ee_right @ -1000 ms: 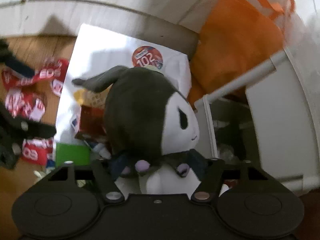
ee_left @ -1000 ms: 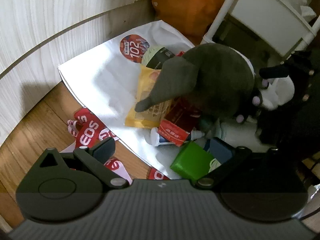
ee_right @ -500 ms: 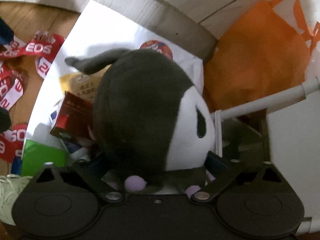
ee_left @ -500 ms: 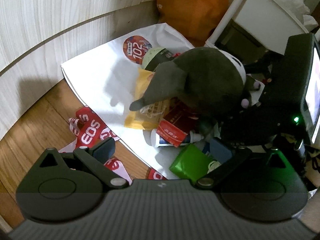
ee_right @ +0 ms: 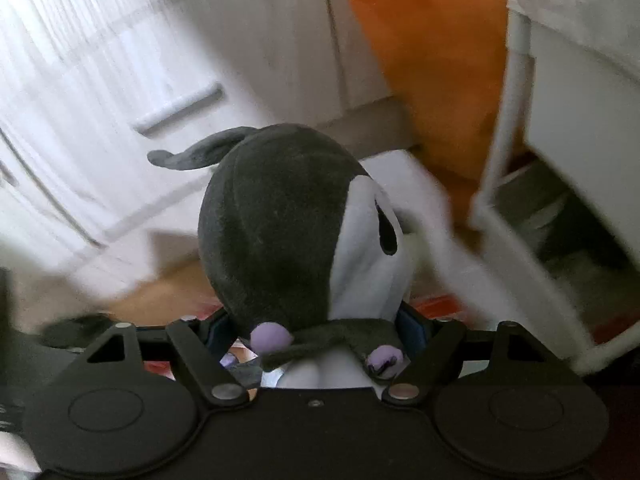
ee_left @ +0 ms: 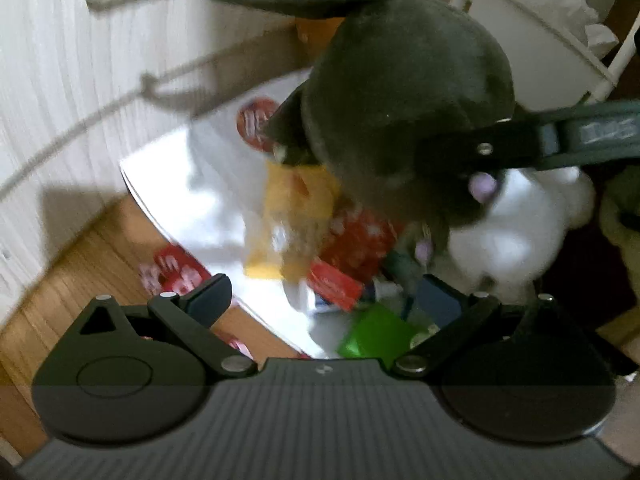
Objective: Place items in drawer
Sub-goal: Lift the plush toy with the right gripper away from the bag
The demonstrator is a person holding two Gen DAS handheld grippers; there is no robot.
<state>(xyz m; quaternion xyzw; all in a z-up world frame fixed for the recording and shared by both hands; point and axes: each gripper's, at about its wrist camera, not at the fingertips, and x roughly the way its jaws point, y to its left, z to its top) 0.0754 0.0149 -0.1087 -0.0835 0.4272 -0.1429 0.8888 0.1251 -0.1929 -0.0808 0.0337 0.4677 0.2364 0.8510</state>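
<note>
My right gripper (ee_right: 320, 334) is shut on the neck of a dark grey and white plush toy (ee_right: 288, 224) and holds it lifted off the floor; the toy also fills the left wrist view (ee_left: 404, 92), with the right gripper's arm (ee_left: 560, 140) across it. My left gripper (ee_left: 324, 304) is open and empty above a pile on a white bag (ee_left: 208, 184): a yellow packet (ee_left: 288, 216), a red box (ee_left: 344, 264), a green box (ee_left: 376, 336). White drawer fronts with a handle (ee_right: 176, 116) stand behind.
An orange bag (ee_right: 432, 64) leans against the cabinet. A white rack (ee_right: 512, 184) stands at the right. Red printed straps (ee_left: 176, 272) lie on the wooden floor (ee_left: 72, 280).
My right gripper has closed on the plush toy and lifted it up off the pile, toward the drawer fronts. My left gripper has stayed open over the pile.
</note>
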